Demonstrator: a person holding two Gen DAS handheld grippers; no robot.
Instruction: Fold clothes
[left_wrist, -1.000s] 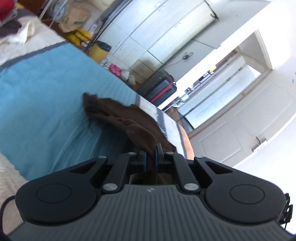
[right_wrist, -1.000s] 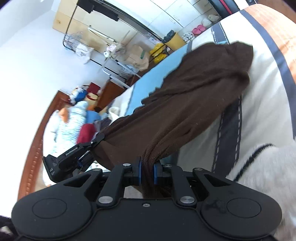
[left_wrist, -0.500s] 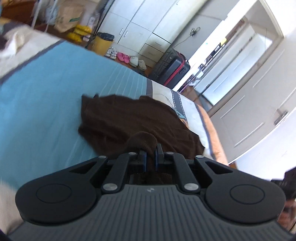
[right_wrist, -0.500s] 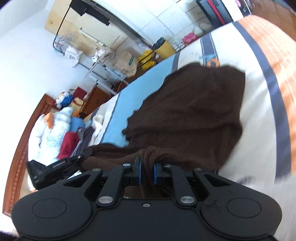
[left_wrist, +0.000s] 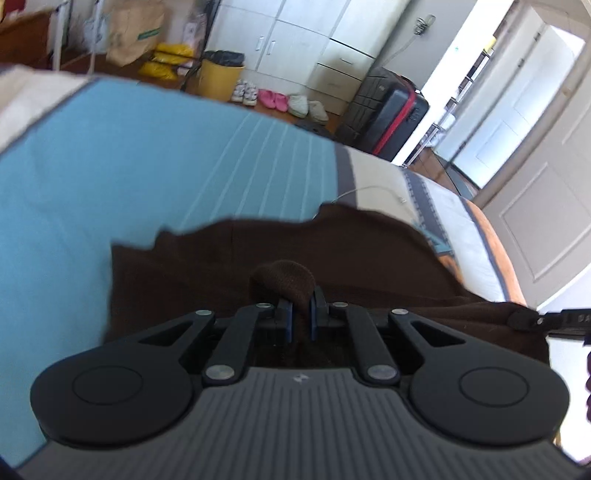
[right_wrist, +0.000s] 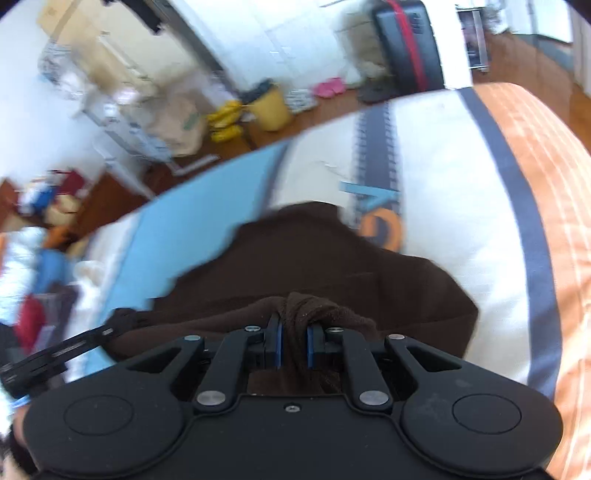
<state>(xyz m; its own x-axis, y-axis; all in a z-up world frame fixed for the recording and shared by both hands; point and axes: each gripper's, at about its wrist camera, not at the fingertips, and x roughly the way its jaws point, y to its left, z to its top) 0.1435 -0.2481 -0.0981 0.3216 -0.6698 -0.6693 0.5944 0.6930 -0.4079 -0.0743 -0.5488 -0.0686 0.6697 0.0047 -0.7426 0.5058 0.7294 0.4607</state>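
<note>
Gripping a bunched fold of the brown cloth (left_wrist: 332, 254), the left gripper (left_wrist: 300, 306) has its fingers (left_wrist: 285, 312) closed on the fabric. The right gripper (right_wrist: 293, 334) pinches another bunch of the same cloth (right_wrist: 314, 258) in the same way. The cloth lies spread on the bed (left_wrist: 110, 177), over the blue and white parts of the cover, with its near edge lifted between the two grippers. The far edge is blurred, so perhaps it is not fully flat. Beyond the bed a suitcase (left_wrist: 391, 110) and a yellow bin (left_wrist: 219, 79) stand on the floor
</note>
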